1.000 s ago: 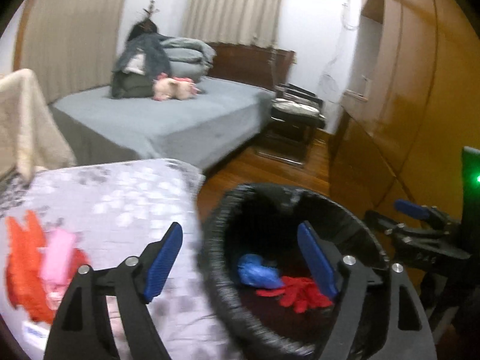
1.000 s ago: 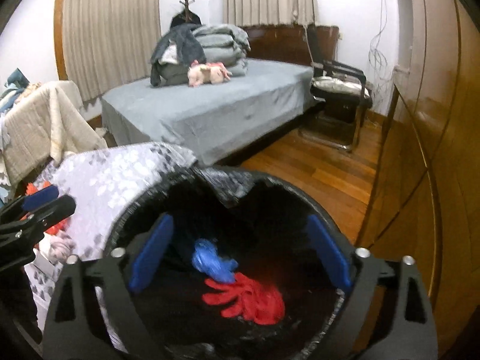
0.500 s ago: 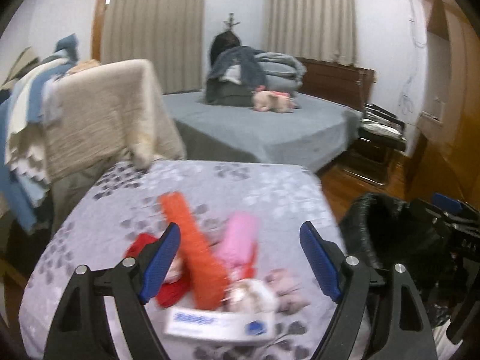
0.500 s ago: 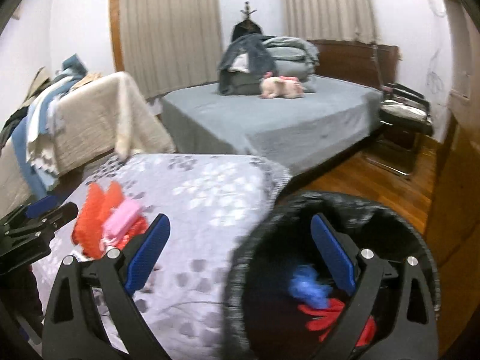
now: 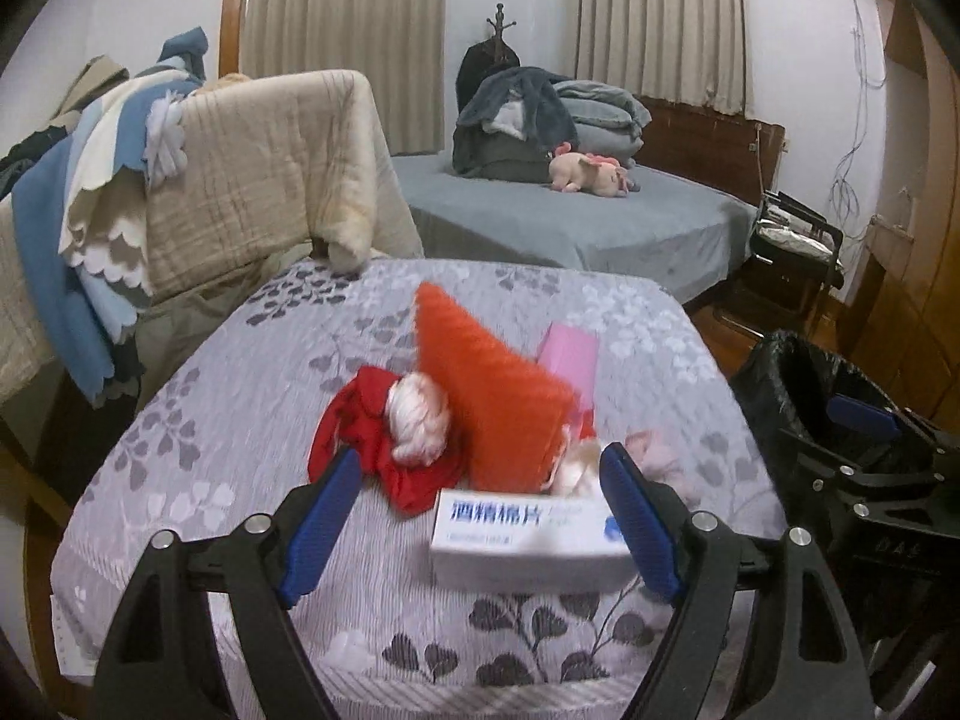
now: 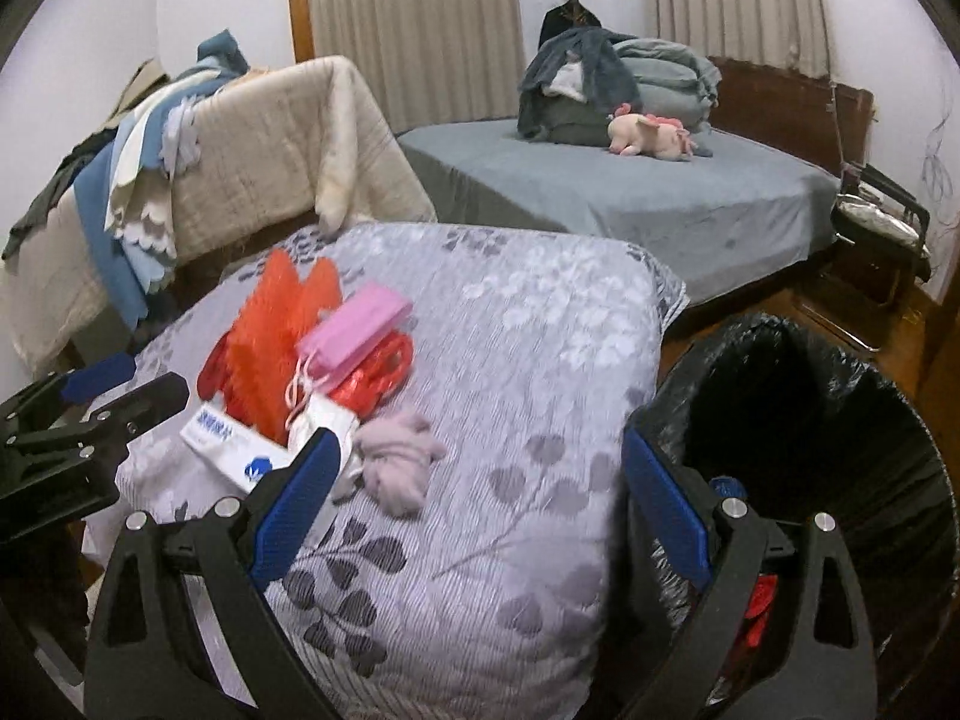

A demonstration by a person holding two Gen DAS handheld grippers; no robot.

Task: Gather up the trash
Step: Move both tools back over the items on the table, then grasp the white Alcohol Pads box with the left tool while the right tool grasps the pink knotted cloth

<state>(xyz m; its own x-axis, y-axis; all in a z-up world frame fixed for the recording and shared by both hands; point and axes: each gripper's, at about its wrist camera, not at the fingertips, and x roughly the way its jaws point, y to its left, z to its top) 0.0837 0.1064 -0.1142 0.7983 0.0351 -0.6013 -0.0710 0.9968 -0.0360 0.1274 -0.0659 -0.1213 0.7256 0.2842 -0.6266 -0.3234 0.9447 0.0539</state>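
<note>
Moved: both grippers swung from bin (image 6: pixel 798 420) to table (image 5: pixel 240 420).
Left gripper (image 5: pixel 480 516): jaws apart, over white box (image 5: pixel 528 534).
Right gripper (image 6: pixel 480 498): jaws apart, empty.

Both tongs point forward and downward over the surface (image 5: pixel 240 420), which serves as the landmark. The left tongs (image 5: pixel 480 516) stand with jaws spread wide above the near edge of the surface, blue pads facing each other, nothing pressed between them. The right tongs (image 6: pixel 480 492) are likewise spread wide and empty, sitting over the surface's right-hand corner, their right pad hanging past its edge. Seen from the right wrist camera, the left tongs sit off the surface's left side, just beside it.
</note>
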